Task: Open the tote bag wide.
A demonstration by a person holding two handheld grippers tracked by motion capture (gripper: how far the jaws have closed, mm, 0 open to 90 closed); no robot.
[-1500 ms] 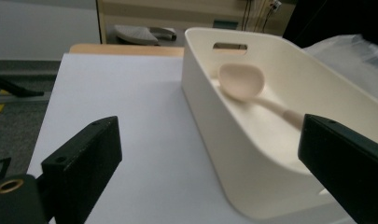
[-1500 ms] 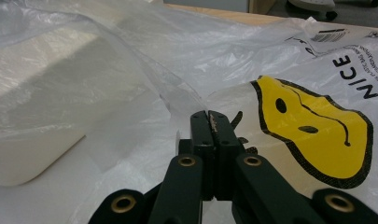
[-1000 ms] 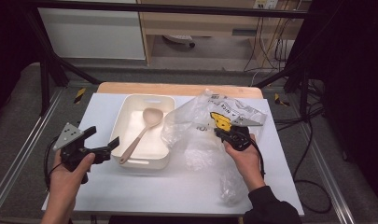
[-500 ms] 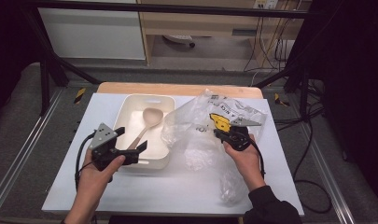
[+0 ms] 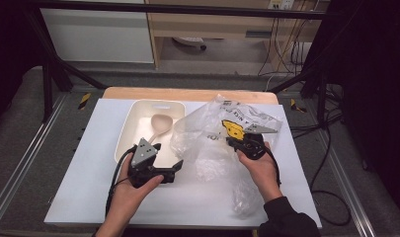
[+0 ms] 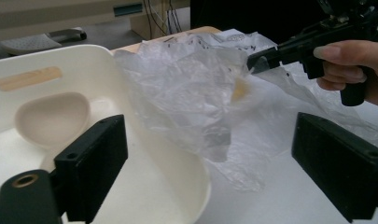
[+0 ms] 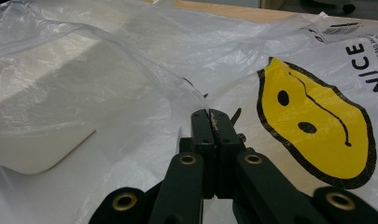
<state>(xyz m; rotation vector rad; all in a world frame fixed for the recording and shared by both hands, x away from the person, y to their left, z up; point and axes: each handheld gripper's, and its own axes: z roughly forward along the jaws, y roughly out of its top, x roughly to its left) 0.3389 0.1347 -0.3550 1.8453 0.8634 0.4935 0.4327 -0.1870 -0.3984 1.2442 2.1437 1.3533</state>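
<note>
A crumpled clear plastic bag (image 5: pixel 215 133) with a yellow face print (image 7: pixel 312 126) lies right of a cream tray (image 5: pixel 133 129). A wooden spoon (image 5: pixel 159 124) rests in the tray. My right gripper (image 5: pixel 239 143) is shut on a fold of the bag's film (image 7: pixel 196 100), and it also appears across the table (image 6: pixel 266 58) in the left gripper view. My left gripper (image 5: pixel 169 162) hovers at the tray's near right corner (image 6: pixel 196 186) and points at the bag (image 6: pixel 191 102). Its jaws have just been closing a little but stand wide, with the bag's hanging edge ahead of them and nothing pressed between them.
The white tabletop (image 5: pixel 89 192) ends in a wooden strip (image 5: pixel 187 94) at the far side. Black frame legs and cables stand on the floor around it. A loose tail of bag film (image 5: pixel 244 197) lies by the right forearm.
My left gripper has travelled right from the table's left edge to the tray's near right corner, beside the bag. The right gripper and the bag have kept still.
</note>
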